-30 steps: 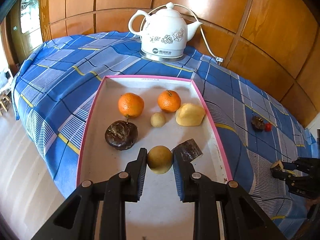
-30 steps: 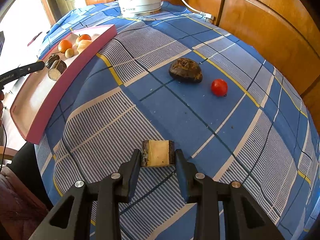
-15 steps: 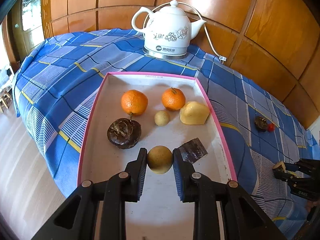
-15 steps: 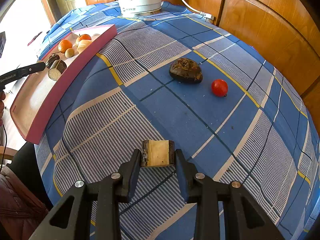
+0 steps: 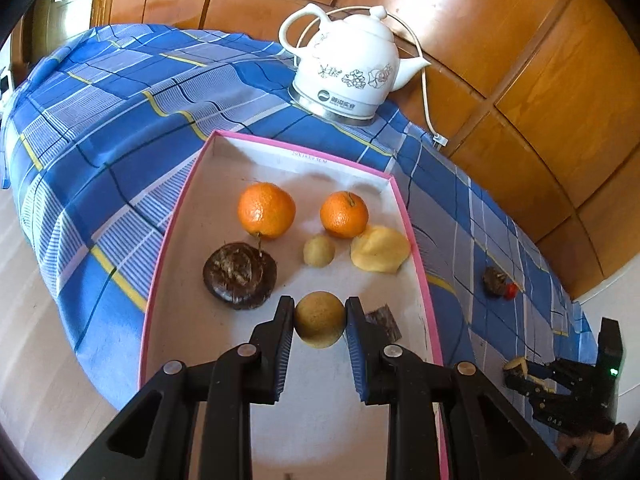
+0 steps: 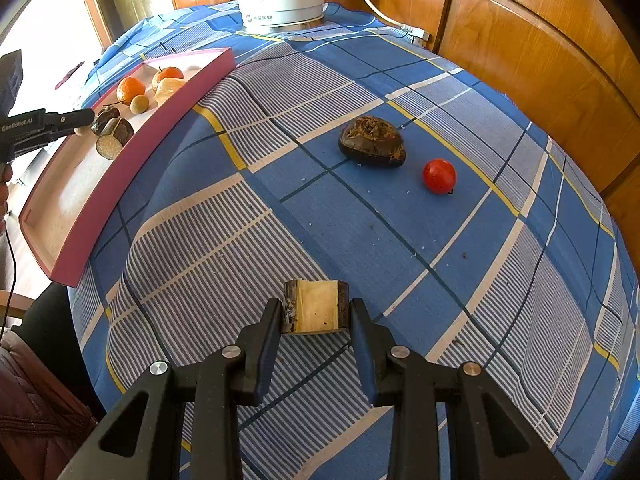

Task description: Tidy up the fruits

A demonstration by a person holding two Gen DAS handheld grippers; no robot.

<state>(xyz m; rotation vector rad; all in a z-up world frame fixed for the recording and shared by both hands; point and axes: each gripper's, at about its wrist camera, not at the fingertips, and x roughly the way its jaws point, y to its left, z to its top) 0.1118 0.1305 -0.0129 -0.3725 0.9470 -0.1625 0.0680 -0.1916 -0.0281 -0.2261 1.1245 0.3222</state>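
Here my left gripper (image 5: 320,316) pinches the round tan fruit (image 5: 320,319) above the pink-rimmed white tray (image 5: 416,248); my right gripper (image 6: 316,312) clamps the dark-skinned, pale-faced fruit chunk (image 6: 316,306) over the blue checked tablecloth (image 6: 320,216).

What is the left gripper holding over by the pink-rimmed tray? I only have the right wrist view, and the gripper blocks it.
Observer: The left gripper is shut on a round tan fruit, above the floor of the pink-rimmed white tray.
Operator: My picture cuts off the top of the white ceramic kettle. Is its lid on?
Observer: Yes, the white ceramic kettle wears its knobbed lid.
Operator: Anything showing on my own gripper's body?
Observer: A small green light glows on the right gripper, behind the pale cut block with dark rind that it holds.
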